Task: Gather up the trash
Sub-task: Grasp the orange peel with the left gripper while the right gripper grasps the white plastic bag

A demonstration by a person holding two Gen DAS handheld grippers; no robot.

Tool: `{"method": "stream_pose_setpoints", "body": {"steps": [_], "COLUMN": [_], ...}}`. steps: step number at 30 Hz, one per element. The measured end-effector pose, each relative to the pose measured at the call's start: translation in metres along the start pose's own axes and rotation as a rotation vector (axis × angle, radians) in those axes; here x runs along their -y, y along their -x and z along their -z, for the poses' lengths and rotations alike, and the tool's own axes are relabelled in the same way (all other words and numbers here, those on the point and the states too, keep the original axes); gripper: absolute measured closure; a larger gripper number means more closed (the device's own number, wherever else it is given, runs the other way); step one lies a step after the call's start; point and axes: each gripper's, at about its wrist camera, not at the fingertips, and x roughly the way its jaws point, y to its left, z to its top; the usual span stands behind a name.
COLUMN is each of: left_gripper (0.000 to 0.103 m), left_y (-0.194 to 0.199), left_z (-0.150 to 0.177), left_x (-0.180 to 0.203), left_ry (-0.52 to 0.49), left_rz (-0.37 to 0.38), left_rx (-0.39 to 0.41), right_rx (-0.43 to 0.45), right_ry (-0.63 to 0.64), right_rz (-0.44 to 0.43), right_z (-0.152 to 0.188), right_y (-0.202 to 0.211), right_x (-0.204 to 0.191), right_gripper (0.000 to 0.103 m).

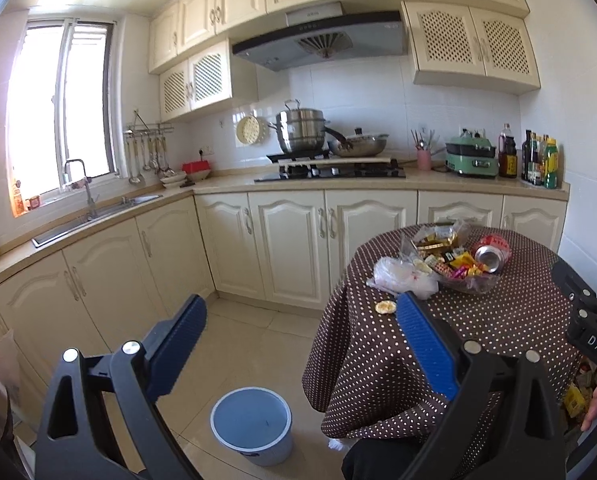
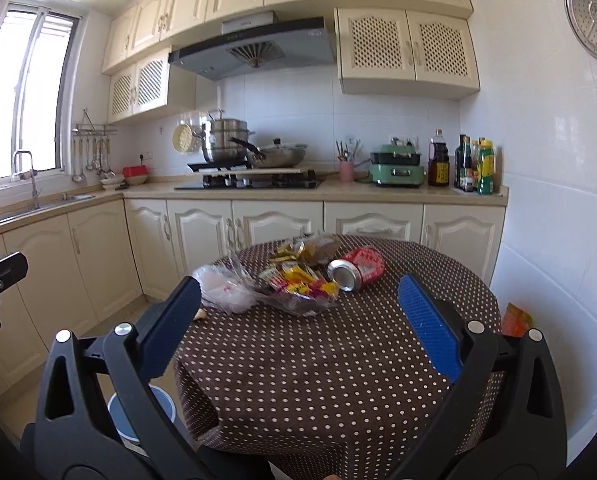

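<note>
Blue ribbed pads line the inner faces of both black plastic grippers. The left gripper (image 1: 302, 308) is released: its jaws stand wide apart and hold nothing, one finger over the tiled floor, the other over the table edge. The right gripper (image 2: 300, 288) is likewise spread and empty, its fingers framing the table top from the near side.

The round table (image 2: 338, 360) carries a brown cloth with white polka dots that drapes in folds over the edge. The trash lies grouped on the far half of the top:
- A red aluminium can (image 2: 356, 269), cylindrical, lies on its side with the silver end facing the cameras.
- A crumpled clear plastic bag (image 1: 464, 280) holds small glossy wrappers (image 2: 298, 280) in yellow, red and purple. It touches the can.
- A crinkled white plastic bag (image 2: 226, 288) lies just beside the clear bag, on its left.
- A small yellow round scrap (image 1: 385, 307) rests on the cloth near the table edge, in front of the white bag.

A blue cylindrical bucket (image 1: 252, 424), smooth-walled with a white rim, stands open on the floor beside the table, to its left.

Beyond, cream panelled cabinets (image 2: 274, 220) run under a beige countertop. A stainless steamer pot (image 2: 224, 138) sits on the black hob.
</note>
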Motion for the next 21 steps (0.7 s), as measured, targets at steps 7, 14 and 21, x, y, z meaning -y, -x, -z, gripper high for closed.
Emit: {"method": "stream_pose_setpoints", "body": {"steps": [7, 14, 21], "left_gripper": [0.009, 0.009, 0.010], "left_y": [-0.078, -0.162, -0.224], "left_z": [0.013, 0.024, 0.029], "left_x": [0.030, 0.062, 0.078], "left_ry": [-0.034, -0.049, -0.058], "left_rz": [0.106, 0.203, 0.237], "left_rx": [-0.151, -0.282, -0.349], "right_rx": [-0.158, -0.259, -0.324], "right_ry": [-0.035, -0.054, -0.040], "right_rz": [0.022, 0.008, 0.001], "right_z": [0.026, 0.034, 0.034], "right_y": [-0.062, -0.113, -0.152], "right_x": [0.019, 0.018, 0.005], "right_gripper": [0.006, 0.006, 0.006]}}
